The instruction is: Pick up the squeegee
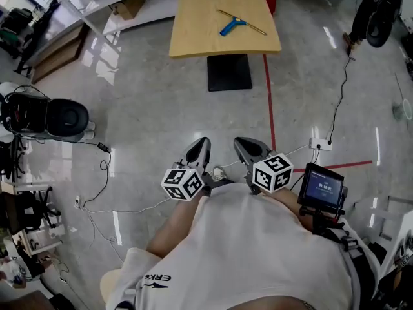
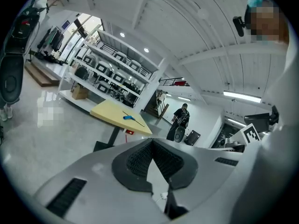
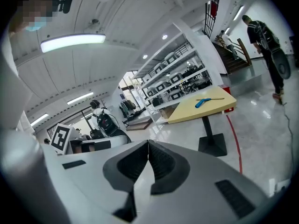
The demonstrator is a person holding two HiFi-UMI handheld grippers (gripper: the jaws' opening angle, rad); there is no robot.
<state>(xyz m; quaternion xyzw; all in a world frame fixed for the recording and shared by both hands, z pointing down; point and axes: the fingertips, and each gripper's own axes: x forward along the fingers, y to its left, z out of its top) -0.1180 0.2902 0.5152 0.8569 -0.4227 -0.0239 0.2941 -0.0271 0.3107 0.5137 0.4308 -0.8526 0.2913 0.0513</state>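
Note:
A squeegee with a blue handle and a long thin blade lies on a square yellow table far ahead. The left gripper view shows the squeegee small on the table; in the right gripper view the squeegee lies on the table. My left gripper and right gripper are held close to my body, side by side, well short of the table. Both are shut with their tips touching and nothing between them.
The table stands on a black pedestal base on a shiny grey floor. A red floor line runs past it. Cables and a power strip lie at the right. A black machine sits at the left. Shelving and a standing person are beyond.

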